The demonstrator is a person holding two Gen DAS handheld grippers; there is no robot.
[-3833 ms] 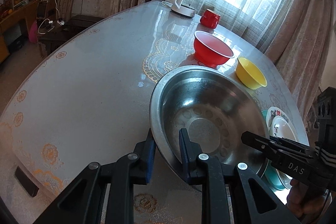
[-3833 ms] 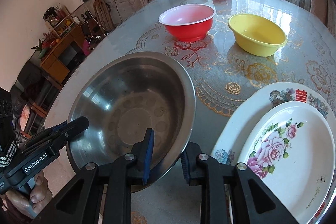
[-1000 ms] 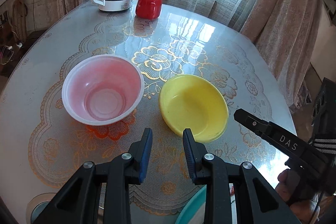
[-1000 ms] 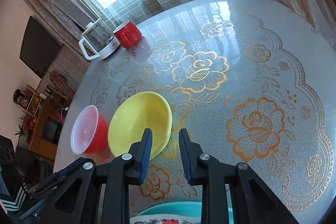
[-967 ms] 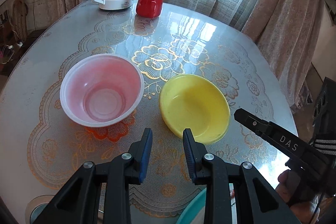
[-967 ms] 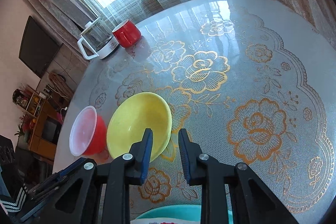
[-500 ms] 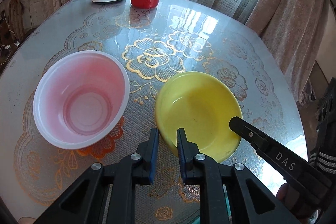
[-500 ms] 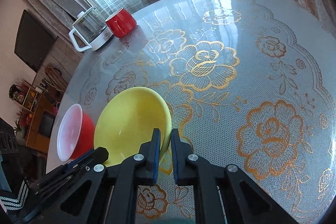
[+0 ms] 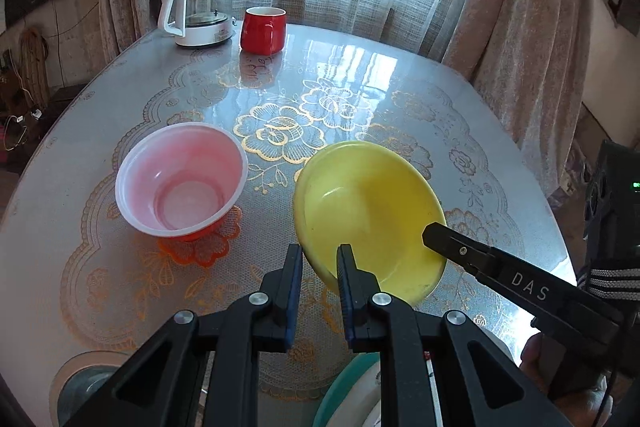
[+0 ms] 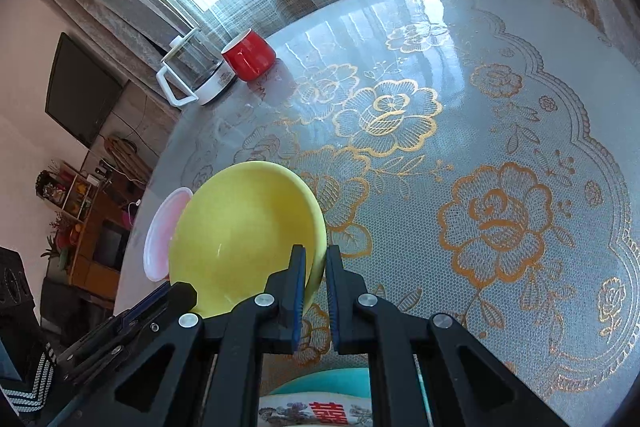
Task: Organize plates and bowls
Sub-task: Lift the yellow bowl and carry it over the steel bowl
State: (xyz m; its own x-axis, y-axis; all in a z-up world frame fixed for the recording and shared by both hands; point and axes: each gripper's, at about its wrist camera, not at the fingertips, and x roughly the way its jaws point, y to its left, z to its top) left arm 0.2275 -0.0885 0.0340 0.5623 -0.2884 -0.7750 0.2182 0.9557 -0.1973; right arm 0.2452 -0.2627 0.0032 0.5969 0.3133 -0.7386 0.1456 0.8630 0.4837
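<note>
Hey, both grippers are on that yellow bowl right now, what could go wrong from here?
1. Both the left gripper and right gripper pinch only the thin rim of the yellow bowl, which sits tilted; it may slip out or twist.
2. The red bowl stands close beside it; a swing that way could knock it.
3. If the two hands move unevenly, the rim could slip free.

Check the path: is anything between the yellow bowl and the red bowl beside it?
Nothing visible. The yellow bowl, tilted, with both grippers' jaws at its rim, has only bare tablecloth between it and the red bowl.
</note>
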